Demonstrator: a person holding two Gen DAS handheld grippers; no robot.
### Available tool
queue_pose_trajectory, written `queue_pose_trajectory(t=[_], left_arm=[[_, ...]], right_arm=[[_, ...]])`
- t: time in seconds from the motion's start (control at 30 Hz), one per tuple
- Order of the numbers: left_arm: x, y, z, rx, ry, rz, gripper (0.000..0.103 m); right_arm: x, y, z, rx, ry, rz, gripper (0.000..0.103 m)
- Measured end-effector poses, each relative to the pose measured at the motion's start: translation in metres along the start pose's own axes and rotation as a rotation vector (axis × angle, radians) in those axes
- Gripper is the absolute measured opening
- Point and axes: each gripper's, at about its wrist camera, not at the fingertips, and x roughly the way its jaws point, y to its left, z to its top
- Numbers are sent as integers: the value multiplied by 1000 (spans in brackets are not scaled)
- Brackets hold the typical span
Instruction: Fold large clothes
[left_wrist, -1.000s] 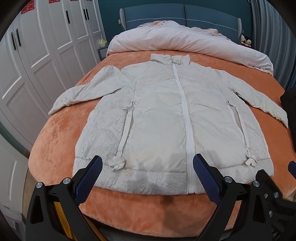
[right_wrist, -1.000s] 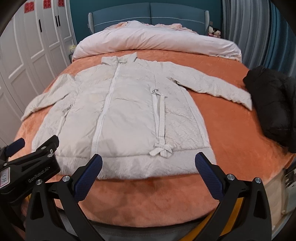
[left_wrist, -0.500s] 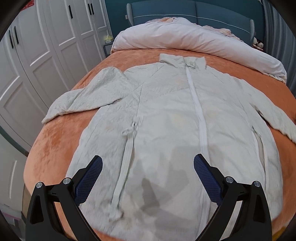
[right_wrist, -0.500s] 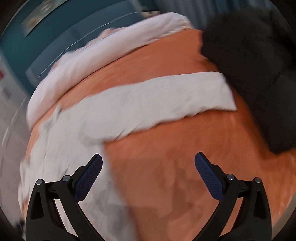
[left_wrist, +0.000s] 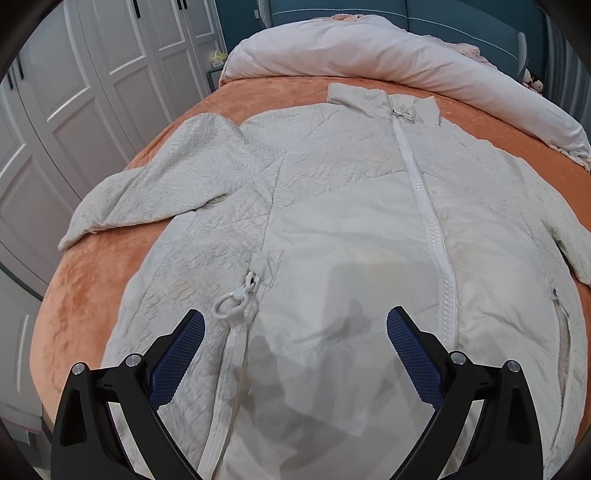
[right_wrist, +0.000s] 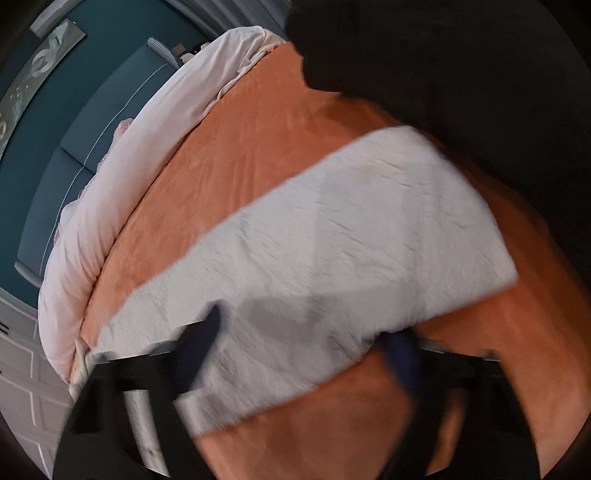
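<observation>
A cream jacket (left_wrist: 332, 206) lay zipped and face up on the bed (left_wrist: 92, 288), which was covered by an orange plush blanket; its collar pointed toward the far end, where a pale pink duvet (left_wrist: 388, 55) was bunched before a teal headboard (left_wrist: 461, 22). White panelled wardrobe doors (left_wrist: 92, 92) lined the left side of the room. The left gripper (left_wrist: 295, 332) hung over the jacket's near half with its fingers spread wide, nothing between them, a zip pull ring (left_wrist: 231, 304) just beside the left finger. In the blurred right wrist view, the right gripper (right_wrist: 310, 339) had just been closing, its fingers either side of the jacket's sleeve (right_wrist: 332, 251) stretched across the blanket; I cannot tell whether they pressed it. A black garment (right_wrist: 461, 66) lay at the sleeve's far end.
</observation>
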Motion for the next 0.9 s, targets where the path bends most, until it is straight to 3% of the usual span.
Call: queue_pose_trajectory(t=[0.07,0.1,0.17,0.3,0.37,0.47,0.57,0.63,0.7,0.8,0.9], left_arm=[[4,0,1,2,1,-2,97],[5,1,2,2,2,-1,97],[7,1,4,-2,0,-3,97],[9,5,8,-14,-7,-2,97],[10,10,9,-27,-9,-5,97],[10,19,11,-48,-9,-2,97],[11,38,13,-92,6,-25,97],[12,51,15,-123,12,-41,97],[12,65,17,-152,11,-70,97],[16,80,25,-182,5,-112,97],[31,87,44,-225,17,-209,97]], right_arm=[[6,10,12,3,-5,22,28],[5,20,16,2,-8,52,21],[-7,46,20,-24,-44,95,19],[-59,165,-5,-337,-128,300,16],[-86,225,-42,-519,-137,416,16],[-119,308,-139,-836,-80,607,16],[-111,344,-230,-1051,16,643,24],[-89,350,-296,-1161,127,633,45],[-68,342,-349,-1253,215,586,50],[-66,314,-382,-1318,244,530,51],[-79,291,-353,-1235,228,565,61]])
